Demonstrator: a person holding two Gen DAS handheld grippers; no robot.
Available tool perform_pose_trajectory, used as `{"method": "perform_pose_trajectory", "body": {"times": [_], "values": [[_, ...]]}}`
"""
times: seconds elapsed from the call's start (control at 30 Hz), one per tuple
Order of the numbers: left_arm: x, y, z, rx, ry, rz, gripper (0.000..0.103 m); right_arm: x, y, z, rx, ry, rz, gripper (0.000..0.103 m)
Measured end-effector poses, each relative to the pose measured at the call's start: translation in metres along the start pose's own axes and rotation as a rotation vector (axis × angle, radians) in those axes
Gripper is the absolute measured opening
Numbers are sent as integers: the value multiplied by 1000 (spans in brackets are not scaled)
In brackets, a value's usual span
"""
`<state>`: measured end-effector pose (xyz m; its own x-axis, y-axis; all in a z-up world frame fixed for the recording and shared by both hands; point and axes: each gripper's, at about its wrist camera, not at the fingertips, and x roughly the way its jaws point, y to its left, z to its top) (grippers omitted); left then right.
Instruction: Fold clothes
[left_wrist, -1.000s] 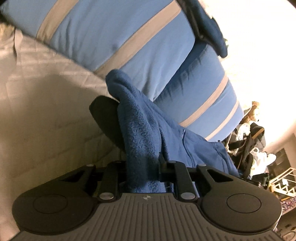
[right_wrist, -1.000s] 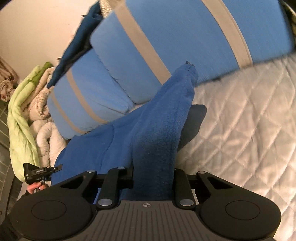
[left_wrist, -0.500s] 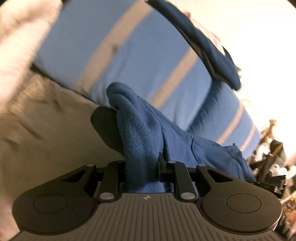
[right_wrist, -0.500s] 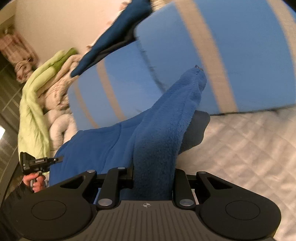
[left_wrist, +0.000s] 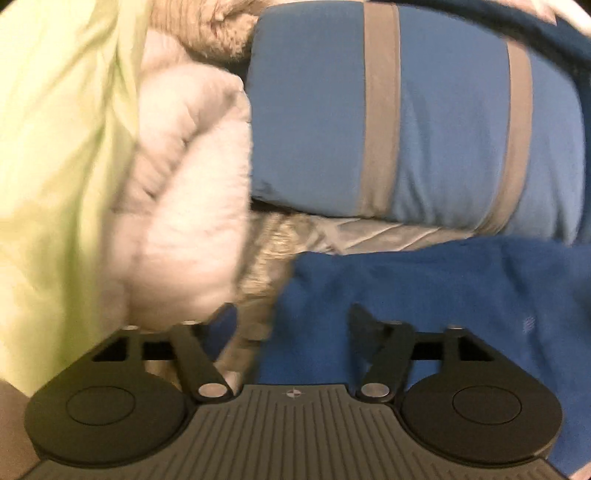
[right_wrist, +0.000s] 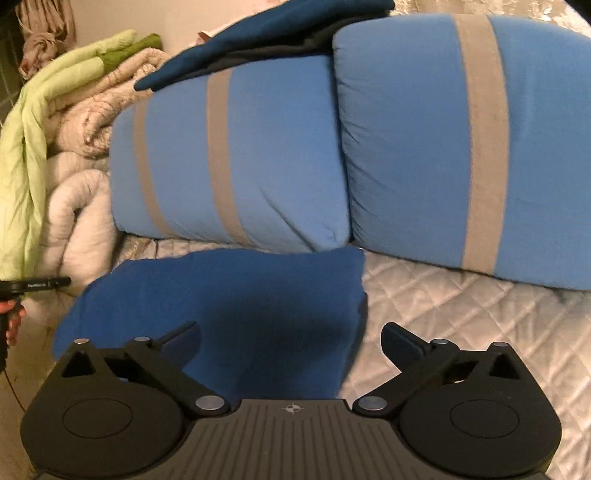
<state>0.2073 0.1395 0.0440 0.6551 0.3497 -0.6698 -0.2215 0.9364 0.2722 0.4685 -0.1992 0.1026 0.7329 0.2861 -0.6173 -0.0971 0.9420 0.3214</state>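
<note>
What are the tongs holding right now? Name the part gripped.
Nothing. Both the left tongs and the right tongs are open, and the blue fleece lies loose on the bed.

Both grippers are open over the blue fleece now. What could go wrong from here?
1. The blue fleece lies right against the striped pillows, so the next fold may snag or push them.
2. The left gripper sits beside the heaped bedding; closing here might catch that instead.
3. The fleece's right edge looks uneven, so a careless re-grip by the right gripper could undo the fold.
</note>
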Motion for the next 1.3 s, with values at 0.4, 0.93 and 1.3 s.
{"method": "perform_pose_trajectory", "body": {"times": [0.4, 0.93, 1.3], "values": [[-52, 20, 0, -81, -115, -130, 75, -30, 5, -22, -90, 68, -124, 103], [-60, 3, -81, -143, 12, -427, 76, -107, -31, -89, -121, 142, -277, 103], [-51, -38, -148, 7, 79, -410, 76, -145, -89, -167, 34, 210, -393, 103]]}}
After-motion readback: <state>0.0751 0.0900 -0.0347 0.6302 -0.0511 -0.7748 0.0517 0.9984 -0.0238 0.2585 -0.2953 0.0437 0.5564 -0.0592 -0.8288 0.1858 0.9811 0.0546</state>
